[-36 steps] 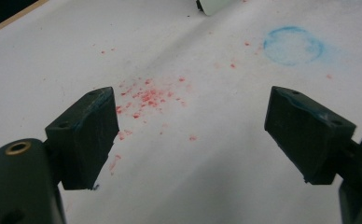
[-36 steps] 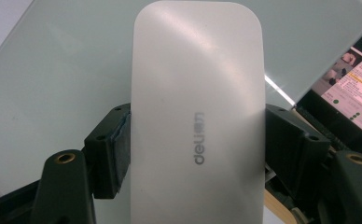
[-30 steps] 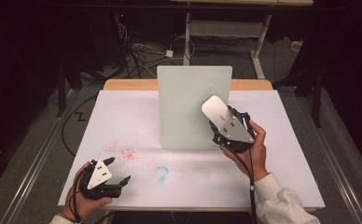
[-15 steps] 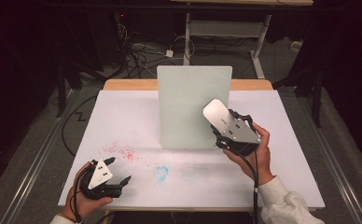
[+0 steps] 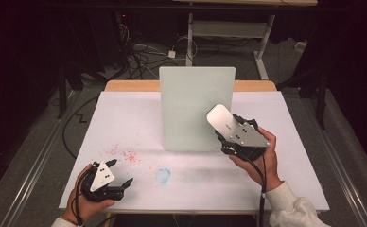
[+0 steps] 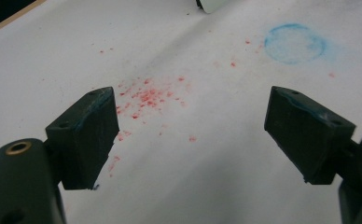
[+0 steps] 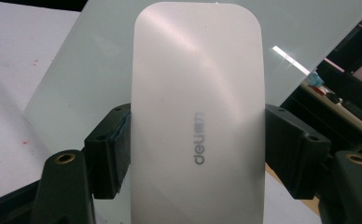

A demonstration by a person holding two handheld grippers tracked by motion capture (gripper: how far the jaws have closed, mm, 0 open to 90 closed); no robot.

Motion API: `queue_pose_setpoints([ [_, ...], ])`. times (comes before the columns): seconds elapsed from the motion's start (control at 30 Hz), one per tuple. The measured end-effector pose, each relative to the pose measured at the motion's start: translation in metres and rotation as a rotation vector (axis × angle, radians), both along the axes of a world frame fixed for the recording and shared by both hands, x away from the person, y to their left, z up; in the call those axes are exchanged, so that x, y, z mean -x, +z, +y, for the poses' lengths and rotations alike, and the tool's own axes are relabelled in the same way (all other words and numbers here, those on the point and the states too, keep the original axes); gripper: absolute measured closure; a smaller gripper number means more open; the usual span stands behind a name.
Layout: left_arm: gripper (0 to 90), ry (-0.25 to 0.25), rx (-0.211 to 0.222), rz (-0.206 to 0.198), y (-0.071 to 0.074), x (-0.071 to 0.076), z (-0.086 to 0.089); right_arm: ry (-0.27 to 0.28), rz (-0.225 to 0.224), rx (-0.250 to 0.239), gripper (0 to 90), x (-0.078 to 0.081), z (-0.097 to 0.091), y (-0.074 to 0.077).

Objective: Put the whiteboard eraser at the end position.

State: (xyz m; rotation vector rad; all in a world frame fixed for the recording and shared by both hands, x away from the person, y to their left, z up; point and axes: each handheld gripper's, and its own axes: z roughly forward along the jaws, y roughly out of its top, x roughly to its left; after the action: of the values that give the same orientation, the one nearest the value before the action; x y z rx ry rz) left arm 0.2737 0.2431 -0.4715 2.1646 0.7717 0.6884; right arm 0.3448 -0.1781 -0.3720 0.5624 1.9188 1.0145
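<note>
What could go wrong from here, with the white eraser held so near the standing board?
1. The right gripper holds the white eraser by its smooth sides only; it might slip.
2. The upright board shows no visible support; a hard push may tip it.
3. Red marks may smear if brushed.

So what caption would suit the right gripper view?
Right gripper clamps a white Deli eraser before the upright pale board.

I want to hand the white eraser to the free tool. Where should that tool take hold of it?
Grip the eraser by its two long edges on the free rounded end, coming from the board side. It is a flat slab, and the right tool already clamps the long edges near the logo end. The left tool is open.
</note>
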Motion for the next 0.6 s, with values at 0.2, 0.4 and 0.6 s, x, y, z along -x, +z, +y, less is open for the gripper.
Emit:
queue_pose_setpoints([
  [0.2,16.9,0.001,-0.001,0.000,0.000,0.000,0.000,0.036,0.022,0.000,31.1,0.005,-0.002,0.000],
  [0.4,16.9,0.004,-0.002,0.002,0.000,-0.001,0.000,0.081,0.056,0.009,31.1,0.010,-0.002,-0.004],
  [0.6,16.8,0.005,-0.009,0.003,-0.001,-0.001,-0.002,0.134,0.092,0.034,31.1,0.015,-0.003,-0.008],
])
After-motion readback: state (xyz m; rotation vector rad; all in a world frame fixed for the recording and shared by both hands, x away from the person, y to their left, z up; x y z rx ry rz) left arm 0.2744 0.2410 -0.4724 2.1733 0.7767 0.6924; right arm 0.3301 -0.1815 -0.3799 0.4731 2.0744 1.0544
